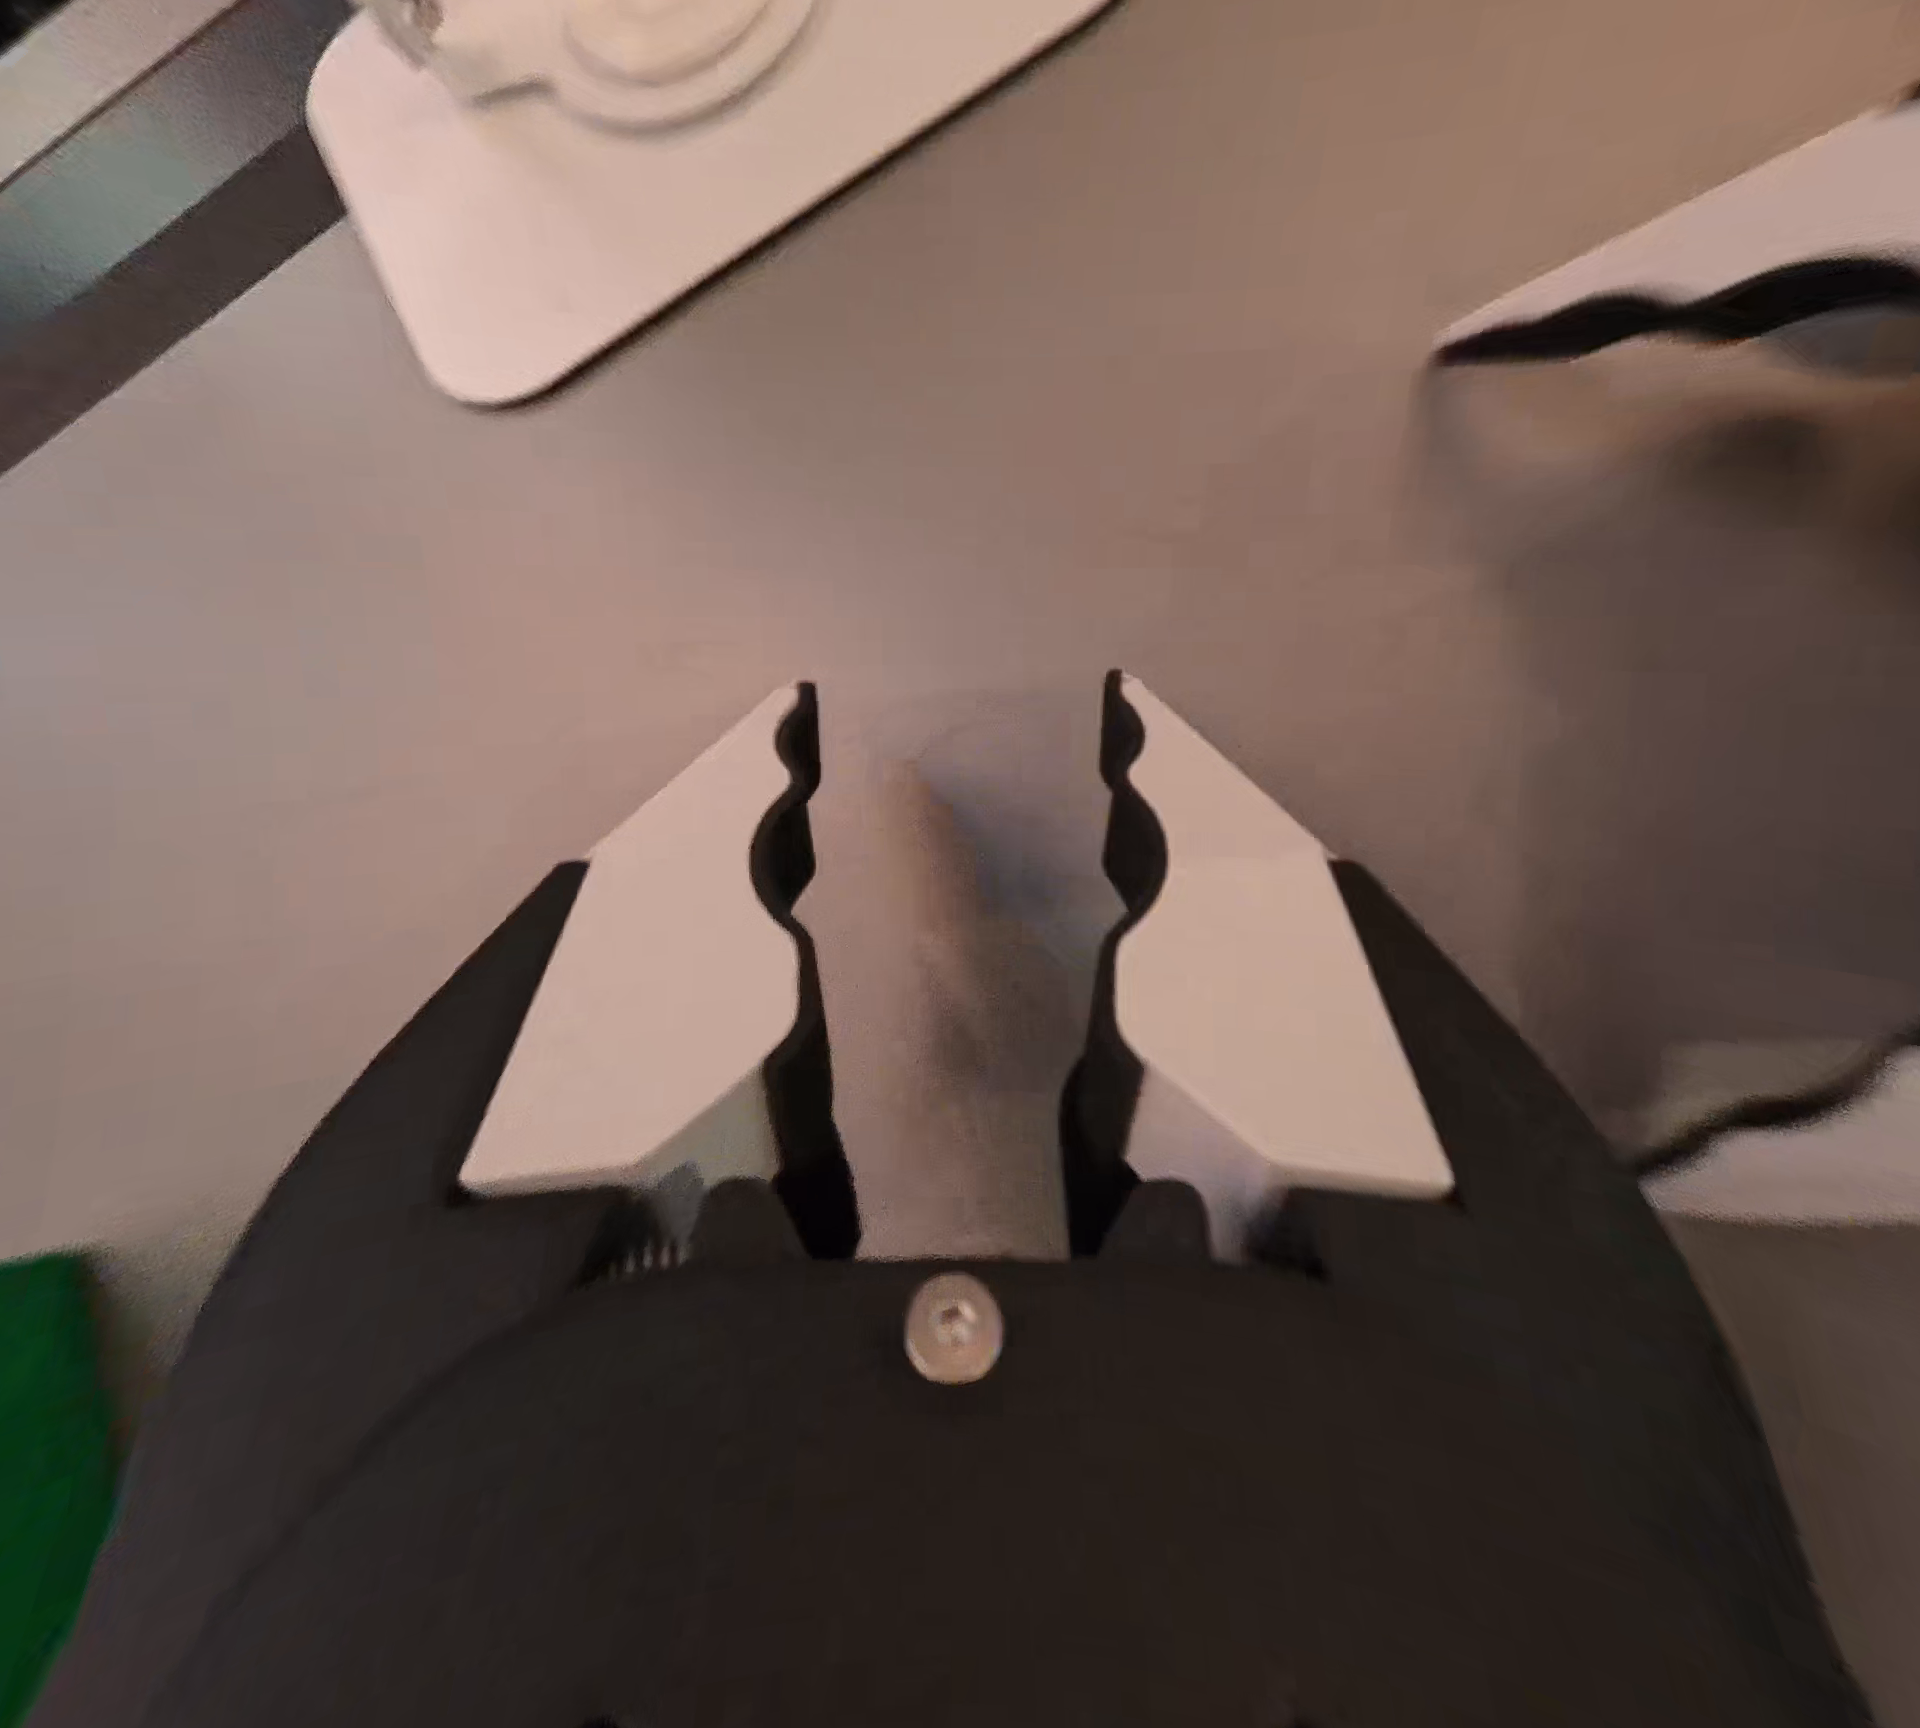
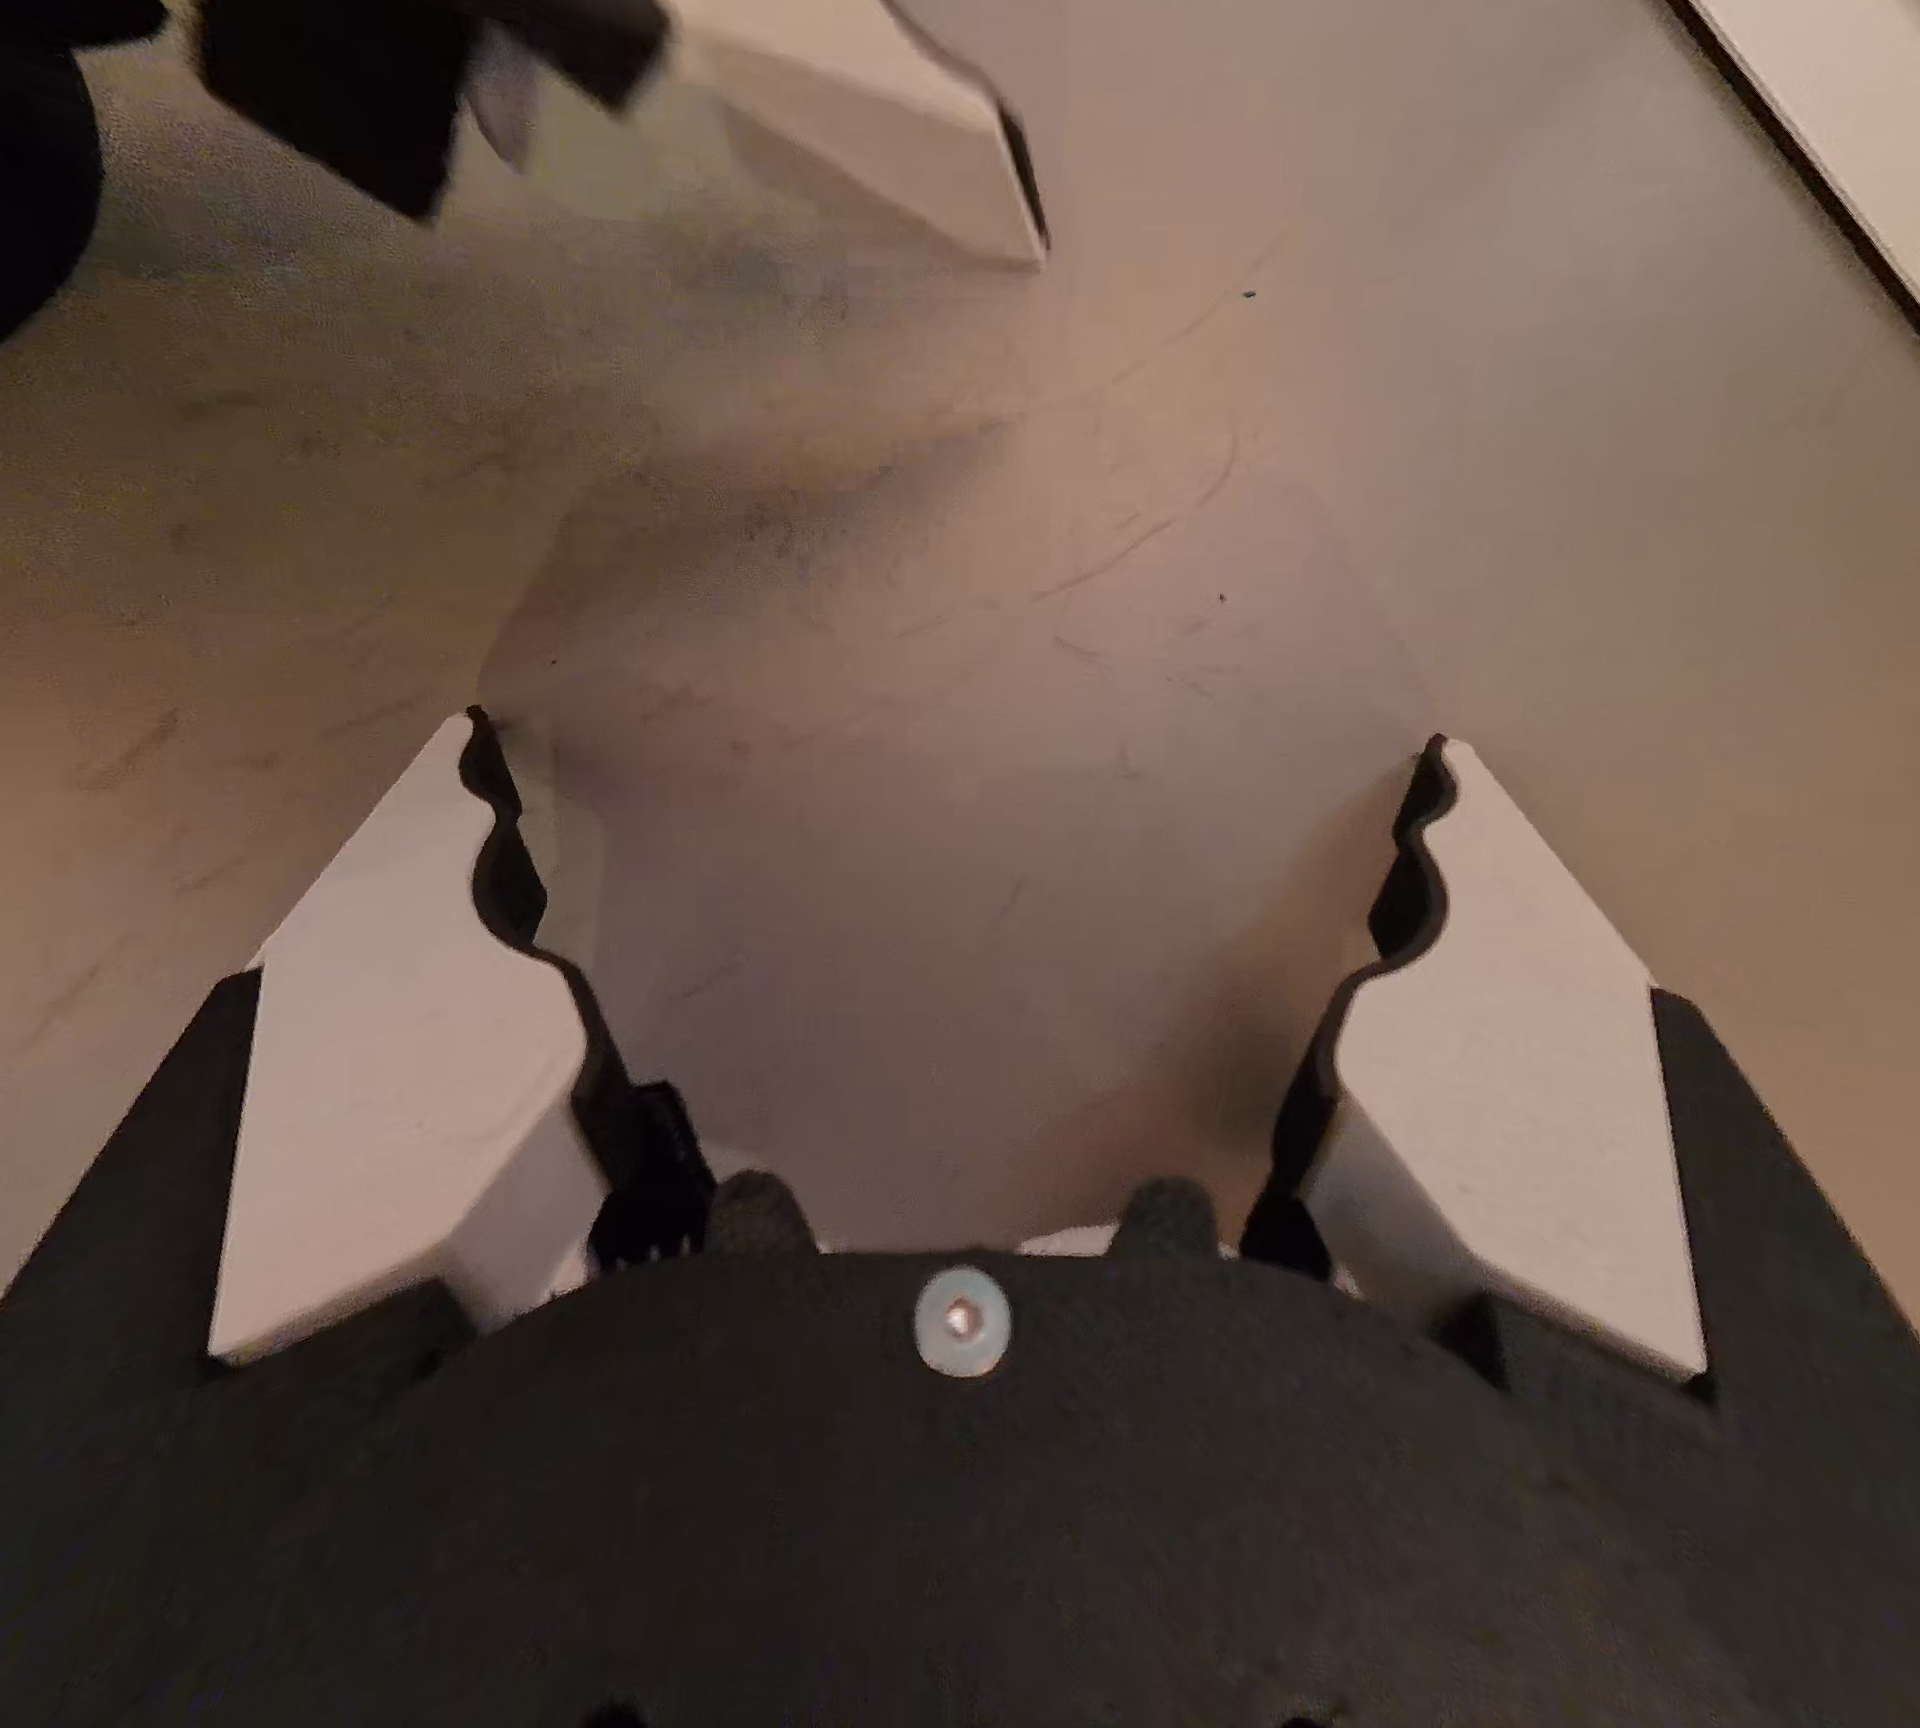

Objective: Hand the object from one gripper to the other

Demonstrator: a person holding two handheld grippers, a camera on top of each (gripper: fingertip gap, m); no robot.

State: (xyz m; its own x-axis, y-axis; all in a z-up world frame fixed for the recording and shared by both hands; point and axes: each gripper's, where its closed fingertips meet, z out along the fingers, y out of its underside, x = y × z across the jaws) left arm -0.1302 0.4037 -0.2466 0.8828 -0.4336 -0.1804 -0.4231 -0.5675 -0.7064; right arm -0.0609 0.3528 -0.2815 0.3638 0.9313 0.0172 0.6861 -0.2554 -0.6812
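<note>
My left gripper (image 1: pixel 961 686) hangs over the grey table (image 1: pixel 312 691) with its white fingers a narrow gap apart and nothing between them. My right gripper (image 2: pixel 956 724) is wide open and empty, close above the table. Each shows blurred in the other's view: the right gripper (image 1: pixel 1538 759) at the right edge of the left wrist view, the left gripper (image 2: pixel 1049 78) at the top left of the right wrist view. No held object shows in either view. A green thing (image 1: pixel 42 1429) sits at the lower left edge of the left wrist view, partly cut off.
A flat white stand base (image 1: pixel 727 120) with a round disc and a thin rod lies at the far left of the table, and its corner (image 2: pixel 1766 16) shows at the top right of the right wrist view. The table's far edge (image 1: pixel 156 224) runs behind it. My left gripper's tips are some 20 cm from the green thing (image 1: pixel 42 1429).
</note>
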